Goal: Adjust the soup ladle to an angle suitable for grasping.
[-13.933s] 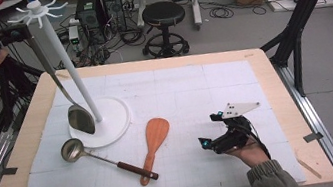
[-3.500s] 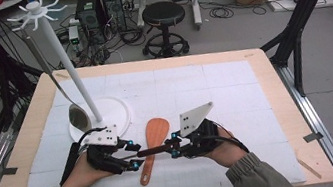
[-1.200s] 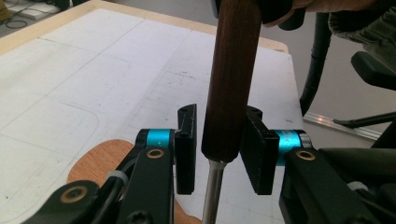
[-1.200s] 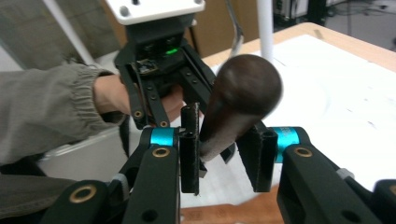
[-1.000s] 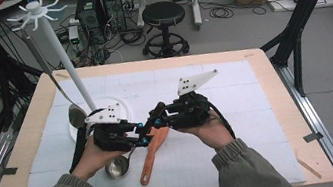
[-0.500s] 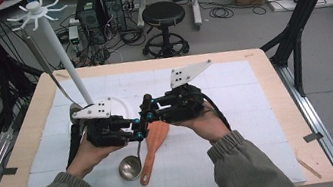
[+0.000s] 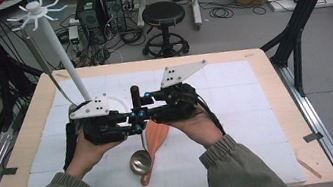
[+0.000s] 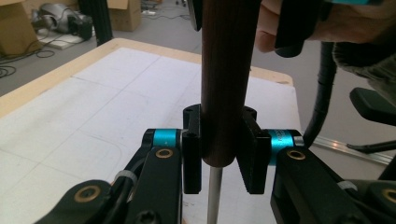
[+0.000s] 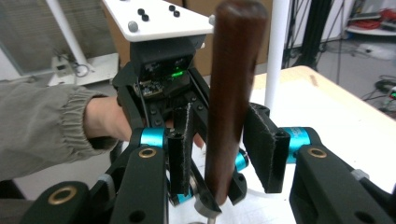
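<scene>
Left tongs [image 8: 219,144] clamping ladle [image 7: 141,161] at wooden handle [image 8: 226,79]; right tongs [image 9: 224,154] opening, pads apart around handle. Ladle stiff, bowl-heavy, steel stem slippery; wood giving best hold.

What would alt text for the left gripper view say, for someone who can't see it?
The left gripper's two black jaws clamp the lower end of an upright dark brown wooden ladle handle, with its thin metal shaft running down below them. Behind lie the white gridded mat and the light wooden table edge.
</scene>
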Demonstrator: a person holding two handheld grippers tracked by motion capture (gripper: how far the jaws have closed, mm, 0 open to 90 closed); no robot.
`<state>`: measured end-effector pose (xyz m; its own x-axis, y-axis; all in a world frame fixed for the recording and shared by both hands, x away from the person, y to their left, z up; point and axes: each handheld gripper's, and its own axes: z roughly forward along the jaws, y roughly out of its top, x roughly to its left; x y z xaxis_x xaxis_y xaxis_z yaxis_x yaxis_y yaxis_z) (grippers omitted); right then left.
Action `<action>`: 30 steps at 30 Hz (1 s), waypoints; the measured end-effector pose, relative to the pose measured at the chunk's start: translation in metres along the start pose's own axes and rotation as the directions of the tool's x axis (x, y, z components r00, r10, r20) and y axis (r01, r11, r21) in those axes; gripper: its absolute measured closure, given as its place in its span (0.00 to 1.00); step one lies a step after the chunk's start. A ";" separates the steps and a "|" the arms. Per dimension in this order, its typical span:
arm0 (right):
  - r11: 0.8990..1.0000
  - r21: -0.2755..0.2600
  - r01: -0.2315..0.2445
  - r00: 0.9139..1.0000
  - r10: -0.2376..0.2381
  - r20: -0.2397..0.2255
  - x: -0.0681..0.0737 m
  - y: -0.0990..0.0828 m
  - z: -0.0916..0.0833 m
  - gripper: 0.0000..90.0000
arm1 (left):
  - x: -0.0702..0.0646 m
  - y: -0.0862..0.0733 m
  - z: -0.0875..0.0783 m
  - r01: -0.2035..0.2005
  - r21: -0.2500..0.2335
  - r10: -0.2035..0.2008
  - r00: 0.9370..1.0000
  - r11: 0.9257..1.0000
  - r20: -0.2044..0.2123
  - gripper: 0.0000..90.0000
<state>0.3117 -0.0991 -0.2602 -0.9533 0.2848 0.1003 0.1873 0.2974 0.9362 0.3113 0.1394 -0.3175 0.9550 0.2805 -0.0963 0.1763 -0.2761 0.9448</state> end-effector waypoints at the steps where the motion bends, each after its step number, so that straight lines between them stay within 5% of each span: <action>1: 1.000 0.001 0.007 1.000 -0.007 0.008 0.002 0.002 0.001 0.70 | -0.001 0.001 0.000 -0.001 -0.002 0.001 1.000 1.000 -0.004 0.82; 5: 1.000 0.006 0.027 0.999 -0.027 0.044 0.004 0.007 0.003 0.78 | -0.004 0.005 0.001 -0.015 0.005 0.015 1.000 1.000 -0.008 0.82; 9: 1.000 -0.014 0.006 1.000 -0.006 0.012 0.002 0.008 0.001 0.81 | -0.003 0.005 0.000 -0.003 -0.010 0.003 1.000 1.000 0.027 0.82; 15: 0.998 -0.056 0.011 0.995 -0.017 -0.096 -0.003 0.009 -0.001 0.81 | 0.005 0.006 -0.002 0.065 -0.043 -0.060 0.991 0.997 0.118 0.72; 22: 0.998 -0.062 0.014 0.986 -0.024 -0.164 -0.007 0.009 -0.004 0.81 | 0.007 0.008 -0.003 0.076 -0.062 -0.063 0.980 0.995 0.187 0.74; 27: 0.998 -0.063 0.017 0.989 -0.026 -0.149 -0.007 0.009 -0.005 0.80 | 0.000 0.010 -0.002 0.036 -0.078 -0.026 0.991 0.996 0.132 0.81; 30: 0.997 -0.072 0.013 0.995 -0.020 -0.097 -0.007 0.009 -0.006 0.77 | -0.003 0.014 -0.001 0.029 -0.074 -0.023 0.997 0.997 0.080 0.82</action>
<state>0.3183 -0.1040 -0.2503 -0.9754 0.1893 0.1134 0.1571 0.2351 0.9592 0.3101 0.1355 -0.3041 0.9667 0.2122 -0.1428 0.1859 -0.1991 0.9622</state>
